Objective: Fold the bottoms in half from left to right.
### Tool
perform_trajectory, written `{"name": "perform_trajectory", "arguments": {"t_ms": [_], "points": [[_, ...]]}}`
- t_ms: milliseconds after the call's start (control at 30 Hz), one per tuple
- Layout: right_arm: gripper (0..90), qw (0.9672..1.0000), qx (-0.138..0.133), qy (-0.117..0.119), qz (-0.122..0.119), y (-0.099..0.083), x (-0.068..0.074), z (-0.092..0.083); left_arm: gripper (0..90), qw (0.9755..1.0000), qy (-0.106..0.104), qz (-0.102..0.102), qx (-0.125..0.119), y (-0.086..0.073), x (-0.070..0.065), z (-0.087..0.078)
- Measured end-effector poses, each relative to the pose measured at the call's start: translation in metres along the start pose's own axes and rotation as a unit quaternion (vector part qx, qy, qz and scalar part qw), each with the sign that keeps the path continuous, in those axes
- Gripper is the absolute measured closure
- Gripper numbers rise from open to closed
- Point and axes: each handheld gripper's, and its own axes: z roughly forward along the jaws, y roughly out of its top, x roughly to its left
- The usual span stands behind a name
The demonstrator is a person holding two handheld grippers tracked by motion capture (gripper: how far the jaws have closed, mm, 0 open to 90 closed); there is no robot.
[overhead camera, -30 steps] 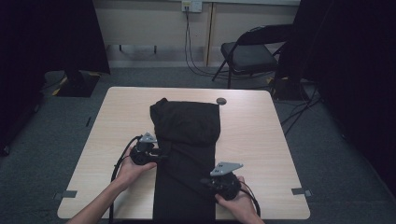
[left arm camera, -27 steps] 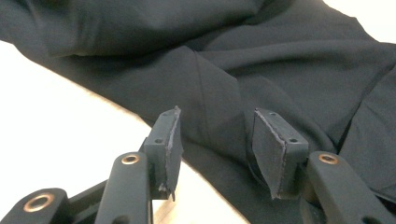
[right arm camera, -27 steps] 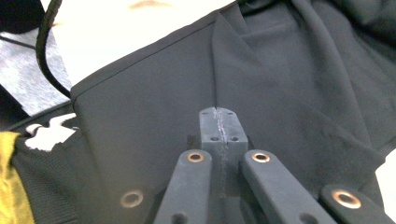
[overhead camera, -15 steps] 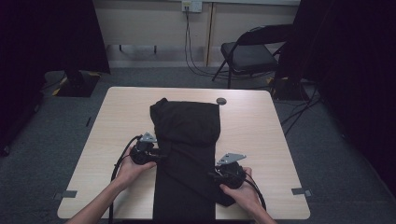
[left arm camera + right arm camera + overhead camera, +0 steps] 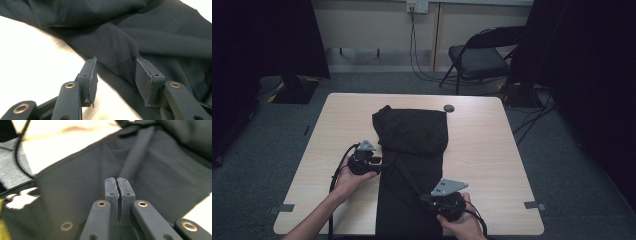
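- Grey carpet, a folding chair (image 5: 479, 57) and a cabled wall lie beyond the pale wooden table (image 5: 492, 145) I work at.
- Down the middle of that table lies the black garment (image 5: 412, 165), its long axis running from the far side toward me, the near end hanging over the table's near edge and the far part bunched in a thicker fold.
- A narrow diagonal ridge of cloth (image 5: 404, 172) crosses the garment from my left gripper (image 5: 379, 162) at its left edge down to my right gripper (image 5: 427, 199) near the near end.
- In the right gripper view my right jaws have just been closing and now stand pressed together; the ridge (image 5: 135, 157) starts right at their tips, so I judge they pinch the garment (image 5: 75, 185) there.
- In the left gripper view my left jaws stand half apart, a raised pleat of the garment (image 5: 120, 47) between them; I cannot tell whether the pads press it.
- My judgement: the coming pull depends on that ridge, which runs away from my right fingertips toward my left hand (image 5: 349, 180), and the right gripper is the nearer to the hanging end.
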Motion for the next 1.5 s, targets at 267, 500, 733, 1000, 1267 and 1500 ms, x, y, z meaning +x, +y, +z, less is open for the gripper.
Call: {"name": "perform_trajectory", "arguments": {"t_ms": [267,500,733,1000,1267,1500], "points": [[85.8,0.9999,-0.001,0.007,-0.01,0.004,0.018,-0.008,52.9,0.9999,0.0,0.004,0.012,-0.001,-0.002,0.005],[88.3,0.9977,-0.014,0.066,0.005,0.006,0.032,-0.015,52.7,1.0,0.003,-0.002,0.008,0.0,0.0,0.004],[66.6,0.9917,-0.005,0.128,0.002,0.013,0.05,0.005,52.5,0.9998,0.005,-0.009,-0.019,0.004,0.002,-0.004],[48.5,0.9981,-0.02,-0.027,0.053,0.045,-0.082,0.028,52.6,0.9978,0.027,-0.024,-0.056,0.028,0.02,-0.006],[34.3,0.9853,0.012,-0.133,0.107,0.08,-0.19,0.079,37.3,0.9967,0.046,-0.033,-0.058,0.07,0.051,0.016],[30.3,0.9789,0.038,-0.137,0.147,0.074,-0.221,0.107,33.9,0.9982,0.046,-0.029,-0.023,0.076,0.064,0.053]]}}
